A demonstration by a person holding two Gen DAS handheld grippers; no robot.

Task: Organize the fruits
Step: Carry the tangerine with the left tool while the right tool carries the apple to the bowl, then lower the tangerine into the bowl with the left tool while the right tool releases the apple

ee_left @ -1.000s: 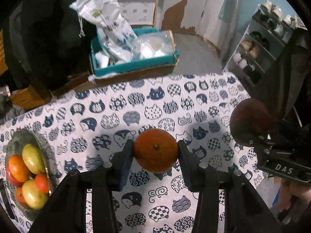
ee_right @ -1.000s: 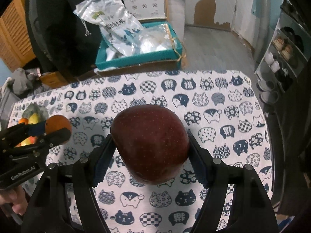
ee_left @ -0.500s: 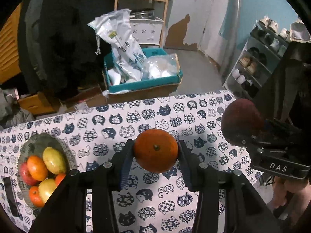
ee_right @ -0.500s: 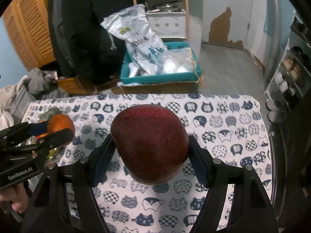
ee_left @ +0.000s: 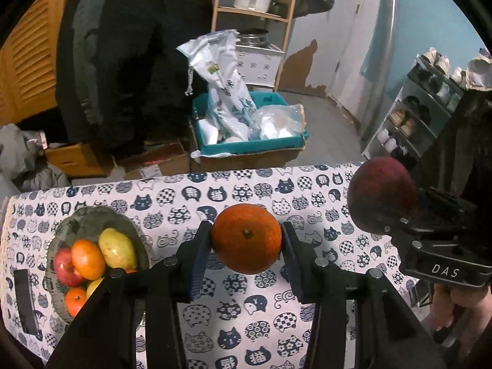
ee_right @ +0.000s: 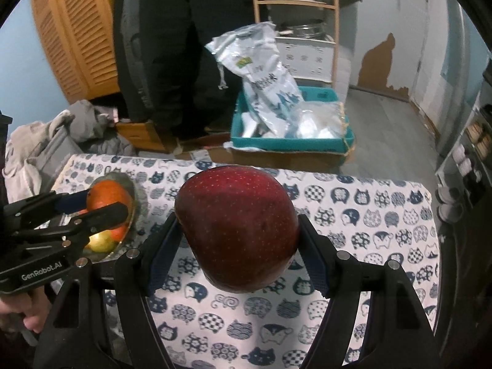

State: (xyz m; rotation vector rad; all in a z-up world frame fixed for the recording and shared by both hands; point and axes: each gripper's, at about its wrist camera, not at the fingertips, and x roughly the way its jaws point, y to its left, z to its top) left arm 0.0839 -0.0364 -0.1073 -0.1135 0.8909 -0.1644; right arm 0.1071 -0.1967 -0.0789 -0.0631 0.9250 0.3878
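My left gripper (ee_left: 246,240) is shut on an orange (ee_left: 246,238), held in the air above the cat-print tablecloth (ee_left: 233,313). My right gripper (ee_right: 236,233) is shut on a large dark red apple (ee_right: 236,230), also off the table. In the left wrist view the apple (ee_left: 381,196) and right gripper show at the right. In the right wrist view the orange (ee_right: 106,196) and left gripper show at the left. A glass bowl (ee_left: 89,215) at the table's left end holds several fruits: a red apple, oranges and yellow-green mangoes.
A dark flat object (ee_left: 24,298) lies at the table's left edge beside the bowl. Beyond the far edge, on the floor, stand a teal box (ee_left: 246,144) with bags, cardboard boxes and a shelf. A shoe rack (ee_left: 421,113) stands at the right.
Both grippers have risen and drawn back with their fruits held; the table looks smaller and lower, and more of the bowl and of the room beyond has come into view.
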